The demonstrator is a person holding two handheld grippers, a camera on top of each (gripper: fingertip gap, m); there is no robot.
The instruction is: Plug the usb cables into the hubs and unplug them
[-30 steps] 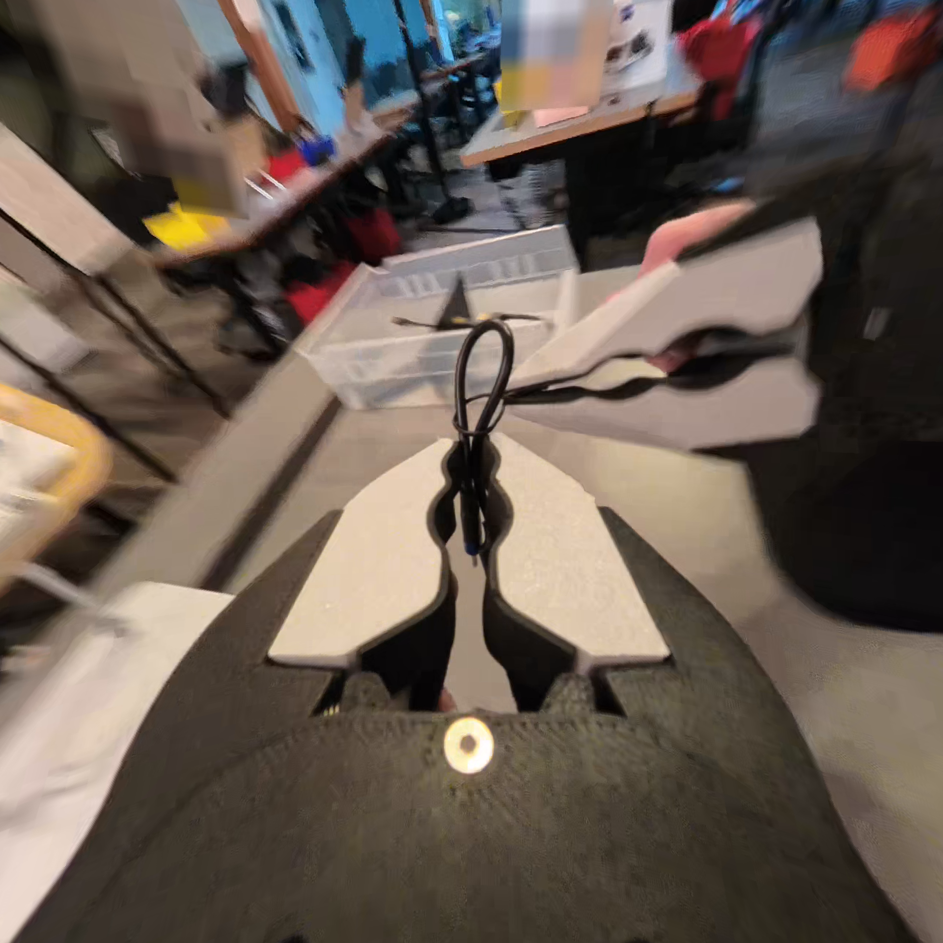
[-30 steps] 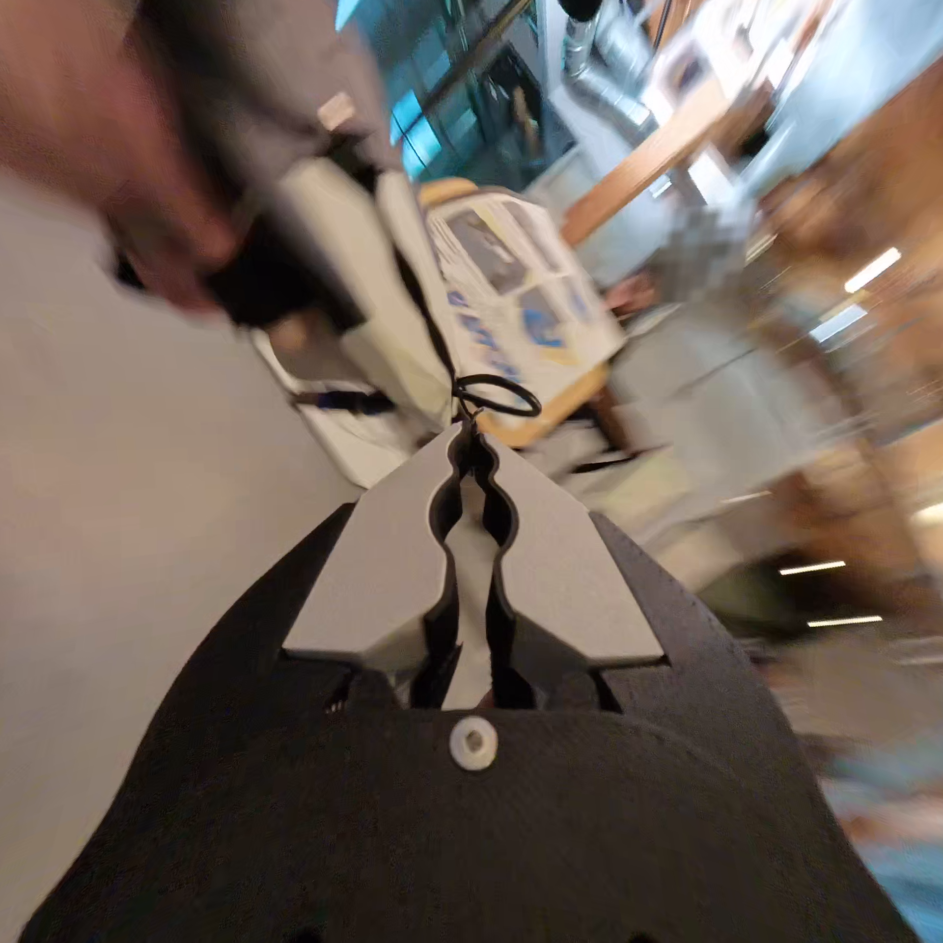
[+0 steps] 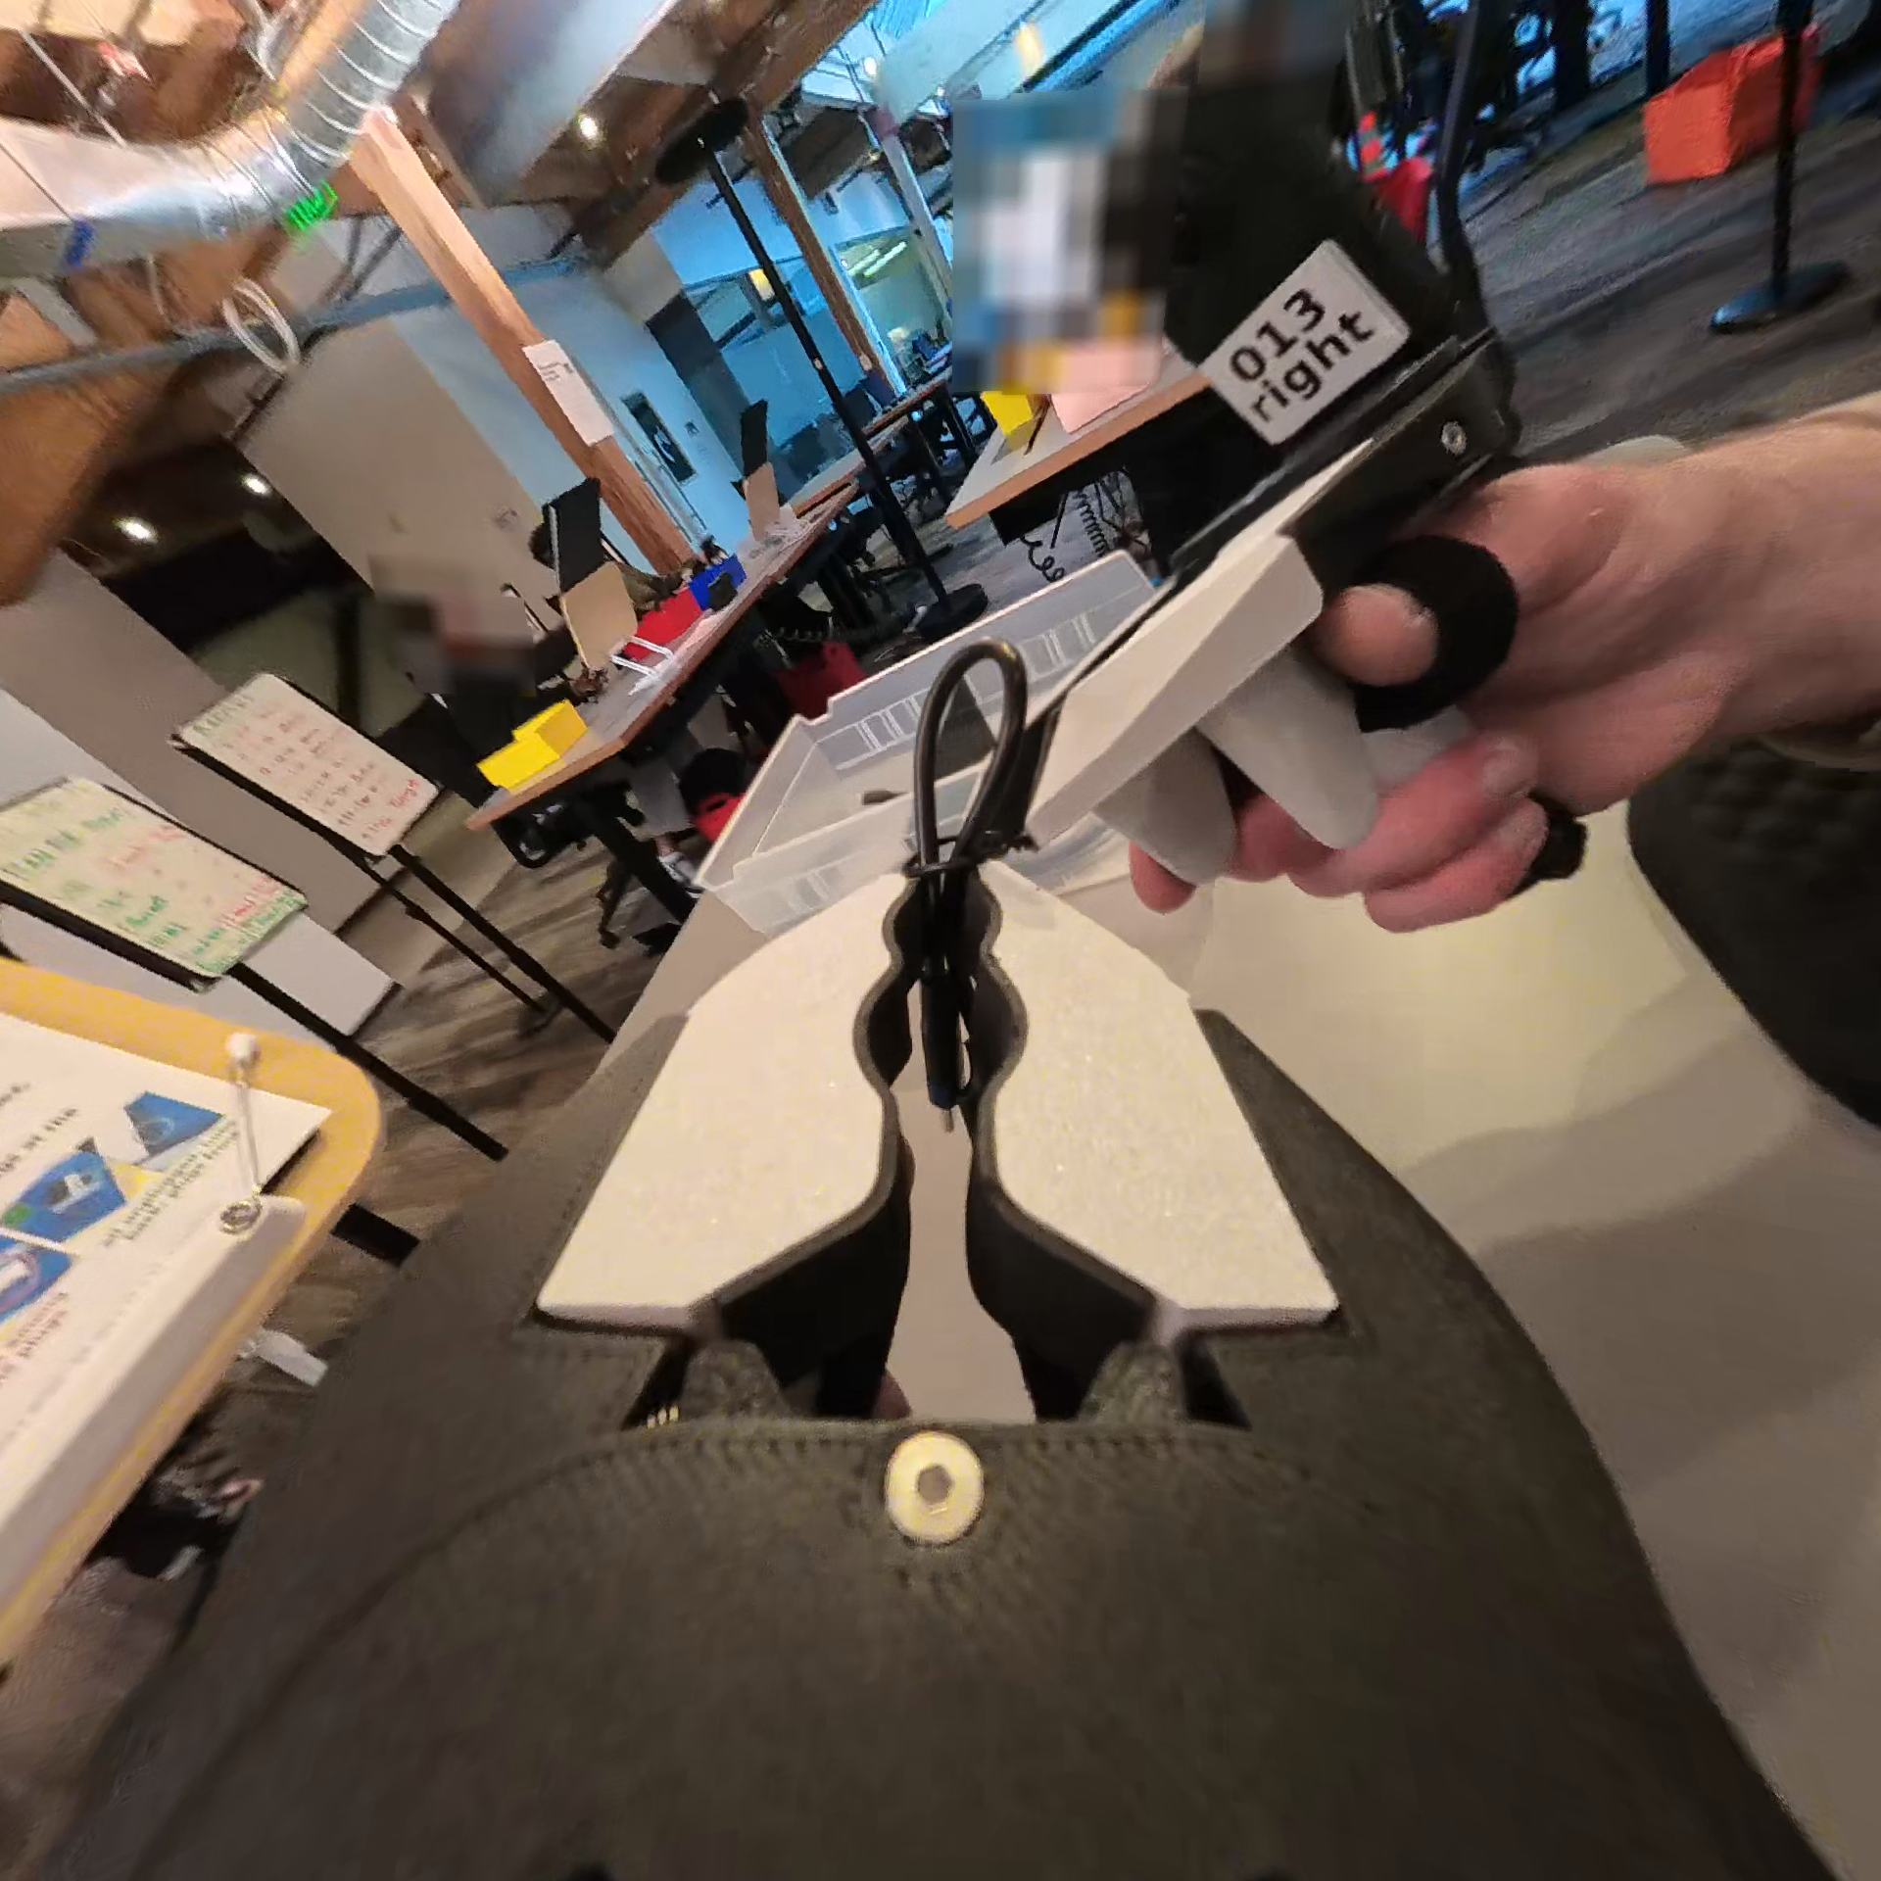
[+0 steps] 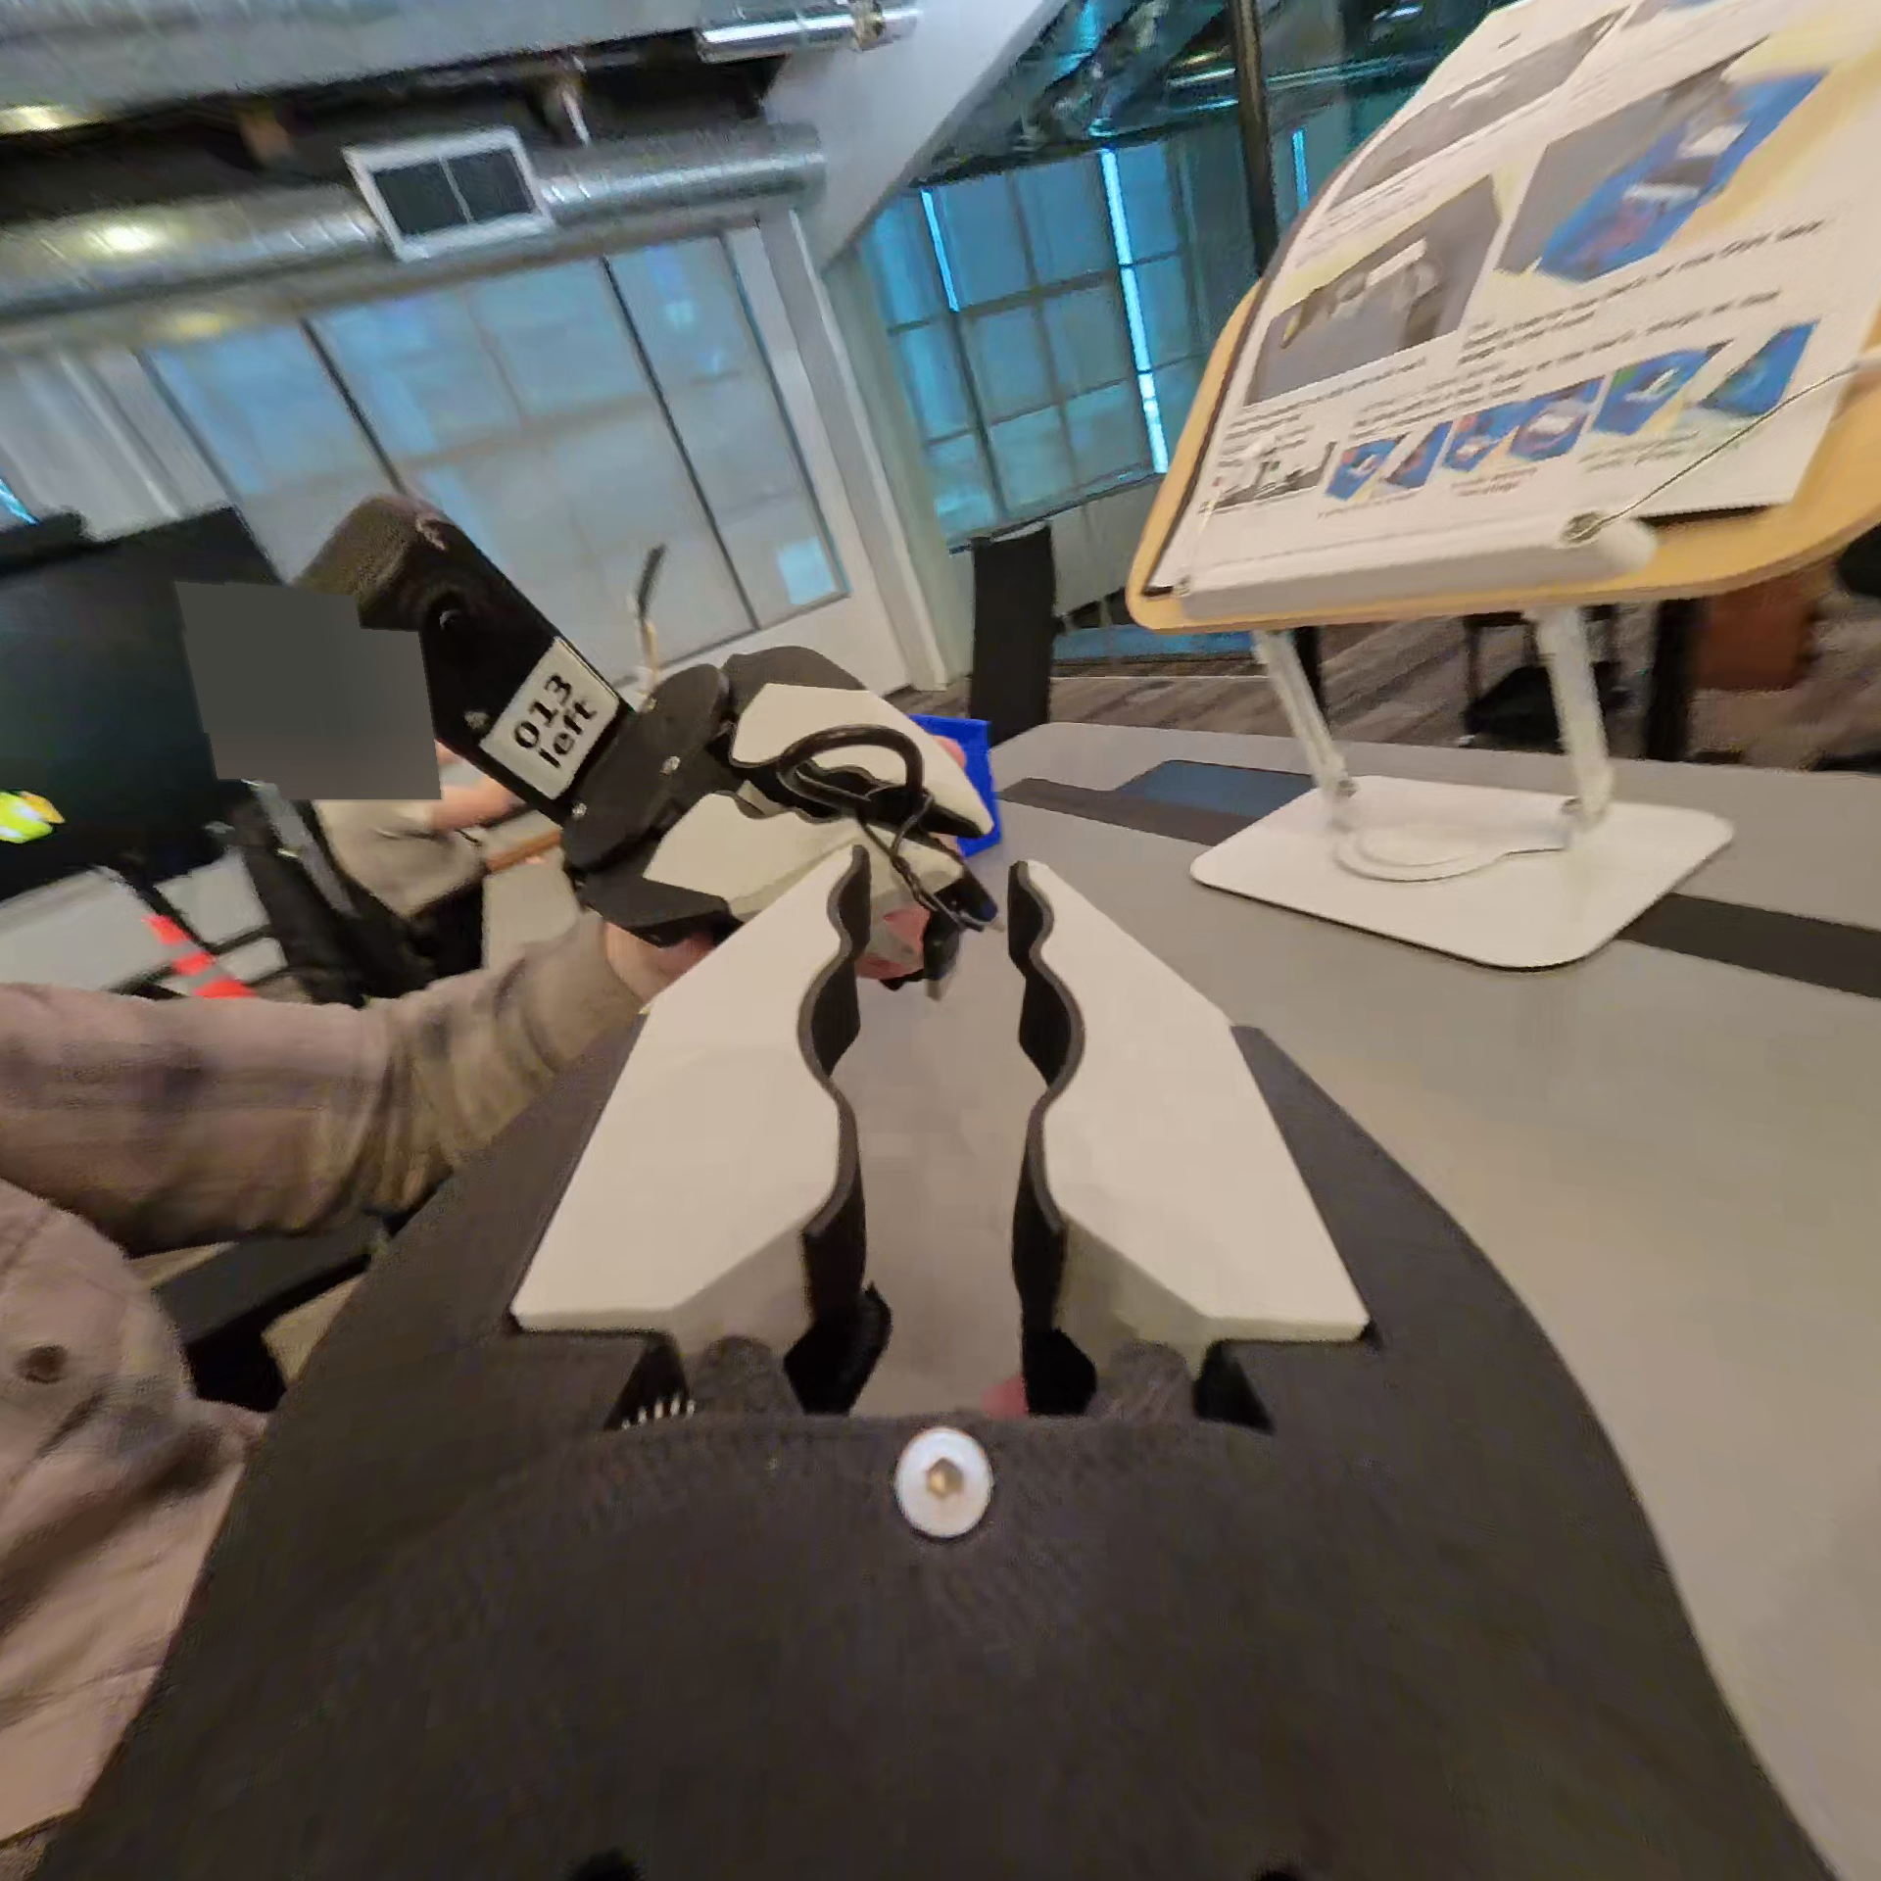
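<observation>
Grey matte tabletop [image 4: 1527,1171] under me, with a dark strip running across it toward the far side. Far right on it stands a white-based wooden document stand [image 4: 1466,875] carrying printed sheets. Behind that, big windows, exposed silver ducting overhead, and rows of work desks with red, yellow and blue bins. A clear plastic bin [image 3: 814,814] sits at the table's far edge.

My left gripper [image 3: 942,896] is clamped shut on the short black USB cable [image 3: 967,733]: its bundled loop sticks up beyond the fingertips, and its plug end hangs back down in the slot between my white fingers [image 3: 753,1120], blue tip pointing toward me.

My right gripper [image 4: 936,875] is parted to a narrow gap, holding nothing. Its tips sit just beside the cable's dangling plug, coming at it from the right, but I can't tell whether they touch.
</observation>
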